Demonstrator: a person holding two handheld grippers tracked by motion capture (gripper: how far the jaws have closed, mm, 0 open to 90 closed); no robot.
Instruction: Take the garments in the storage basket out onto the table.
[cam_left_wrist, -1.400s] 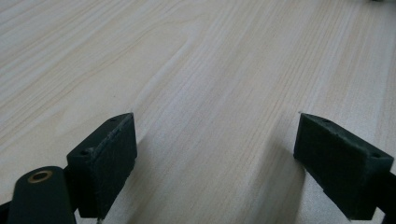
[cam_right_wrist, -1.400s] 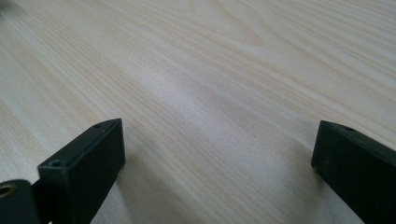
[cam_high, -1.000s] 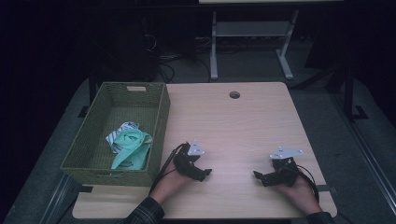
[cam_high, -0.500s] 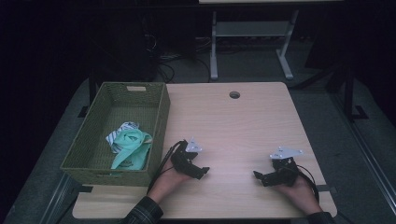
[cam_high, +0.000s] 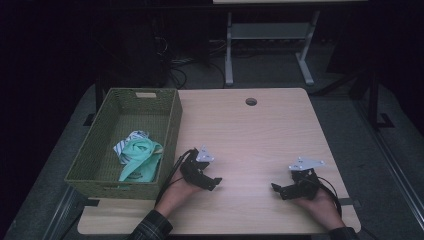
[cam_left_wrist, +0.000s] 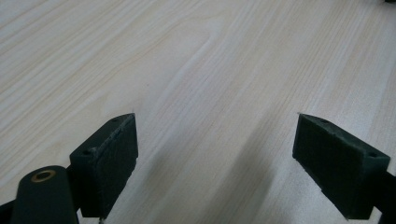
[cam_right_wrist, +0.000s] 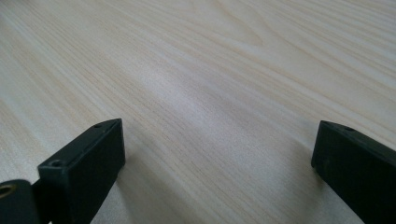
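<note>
Left gripper (cam_high: 214, 181) rests low on the table (cam_high: 260, 135), near its front edge and just right of the basket (cam_high: 172, 120). The left hand (cam_high: 175, 192) comes in from the bottom with a plaid sleeve (cam_high: 150, 229) at the edge of the high view. Its jaws point right, toward the middle of the table. In the left gripper view they stand wide apart, nothing between them, just bare light wood grain. Released.

Right gripper (cam_high: 278, 190) sits on the table near the front right corner, right hand (cam_high: 320, 202) behind it, jaws pointing left toward the other gripper. The two are well apart and roughly level with each other. Right gripper view: jaws wide apart over bare wood, holding nothing. Released too. Each has a grey plate on top and a trailing cable.

Cloth (cam_high: 140, 157) lies in the basket, in its near half by the right wall. Mint green, crumpled, with a white striped piece showing at its far side. Cannot tell whether that is one item or two. Neither gripper touches it; the left one is nearer, with the basket wall between.

Basket is green woven, rectangular, on the left part of the table. Small round hole (cam_high: 251, 101) near the table's far edge.
</note>
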